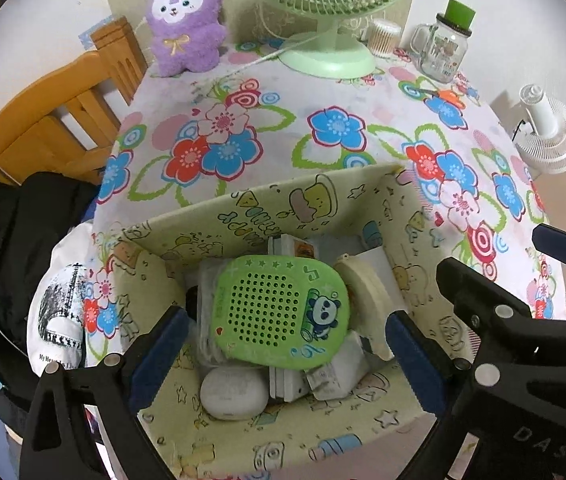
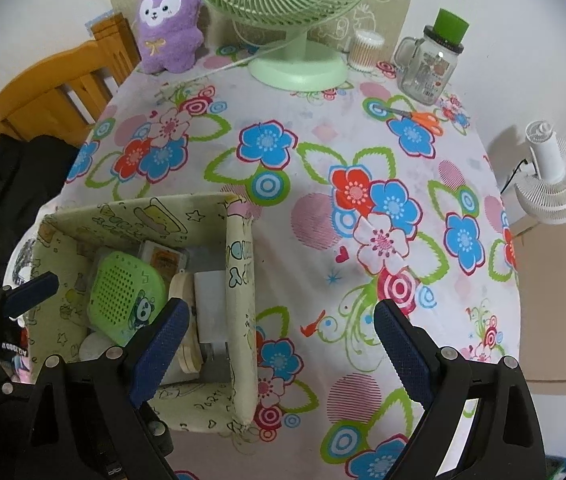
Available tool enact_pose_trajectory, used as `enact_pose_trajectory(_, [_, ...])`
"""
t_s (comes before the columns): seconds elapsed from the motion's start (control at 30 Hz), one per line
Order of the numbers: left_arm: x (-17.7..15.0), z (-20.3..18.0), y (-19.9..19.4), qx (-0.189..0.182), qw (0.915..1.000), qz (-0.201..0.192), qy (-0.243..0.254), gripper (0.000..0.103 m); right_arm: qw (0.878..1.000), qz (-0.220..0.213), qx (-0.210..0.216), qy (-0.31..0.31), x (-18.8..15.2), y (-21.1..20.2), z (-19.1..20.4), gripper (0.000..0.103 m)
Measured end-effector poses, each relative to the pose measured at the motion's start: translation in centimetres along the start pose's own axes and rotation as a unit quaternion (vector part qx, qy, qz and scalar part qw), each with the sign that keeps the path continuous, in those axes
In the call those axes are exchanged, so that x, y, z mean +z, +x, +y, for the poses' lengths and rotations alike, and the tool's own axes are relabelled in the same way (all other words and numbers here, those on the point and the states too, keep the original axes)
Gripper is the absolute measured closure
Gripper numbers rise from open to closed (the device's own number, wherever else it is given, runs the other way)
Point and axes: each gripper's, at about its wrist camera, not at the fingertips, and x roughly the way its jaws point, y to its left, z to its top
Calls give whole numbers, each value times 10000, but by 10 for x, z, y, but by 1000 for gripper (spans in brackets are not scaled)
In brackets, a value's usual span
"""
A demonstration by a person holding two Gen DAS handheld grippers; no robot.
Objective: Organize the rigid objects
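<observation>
A pale yellow fabric storage box stands at the near left of the flowered table. It holds a green perforated case with a panda, a white oval case, a cream wooden piece and several small white boxes. My left gripper is open and empty, just above the box, its jaws on either side of the green case. The box also shows in the right wrist view with the green case. My right gripper is open and empty over the box's right wall and the tablecloth.
At the back stand a purple plush toy, a green desk fan, a cotton-swab jar and a glass mug jar with green lid. Orange scissors lie near it. A wooden chair is left; a white fan is right.
</observation>
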Motion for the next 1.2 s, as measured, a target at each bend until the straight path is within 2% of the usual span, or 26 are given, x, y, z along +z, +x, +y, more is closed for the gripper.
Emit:
enact_pose_trajectory(0.47, [-10, -19, -46, 103, 9993, -336, -82, 3, 9991, -413, 75, 66, -16, -44, -26, 8])
enact_pose_trajectory(1.0, [-18, -44, -97, 160, 9965, -817, 88, 3, 9950, -930, 146, 320, -36, -93, -64, 8])
enact_pose_trajectory(1.2, [-20, -54, -115, 163, 9946, -1017, 147, 3, 9924, -1172, 24, 386, -43, -114, -78, 8])
